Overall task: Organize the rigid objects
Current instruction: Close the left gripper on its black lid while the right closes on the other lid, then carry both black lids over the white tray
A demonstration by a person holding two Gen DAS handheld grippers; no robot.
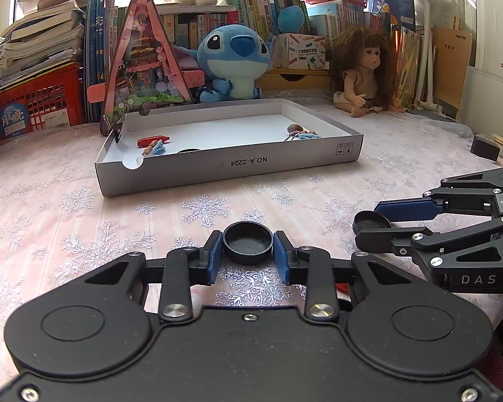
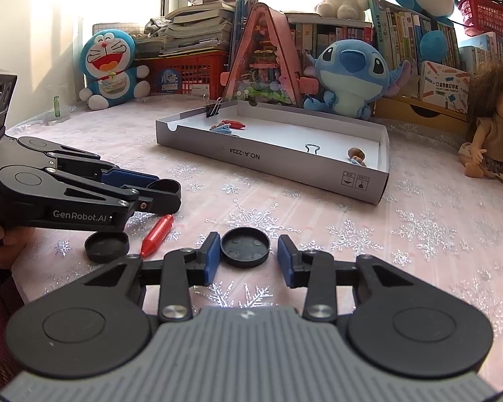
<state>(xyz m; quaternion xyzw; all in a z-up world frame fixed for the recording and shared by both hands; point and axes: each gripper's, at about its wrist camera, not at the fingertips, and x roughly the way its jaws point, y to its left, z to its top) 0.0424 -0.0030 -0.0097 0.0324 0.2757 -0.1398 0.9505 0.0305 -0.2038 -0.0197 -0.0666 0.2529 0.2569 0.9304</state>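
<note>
My left gripper [image 1: 248,256] is shut on a black round cap [image 1: 248,247], open side up, just above the tablecloth. It also shows in the right wrist view [image 2: 164,191] at the left. My right gripper [image 2: 245,257] is open around a second black cap [image 2: 245,246] that lies flat on the cloth; the left pad touches it, the right pad stands apart. The same cap [image 1: 372,221] shows between the right fingers in the left wrist view. A third black cap [image 2: 106,246] and a red crayon-like stick [image 2: 157,231] lie under the left gripper.
A shallow grey cardboard tray [image 1: 231,164] stands ahead, holding a red stick [image 1: 152,140], small clips and trinkets. A binder clip [image 2: 213,107] grips its far rim. Plush toys, a doll [image 1: 369,70], books and red baskets line the back. A small black box [image 1: 484,147] sits at the right.
</note>
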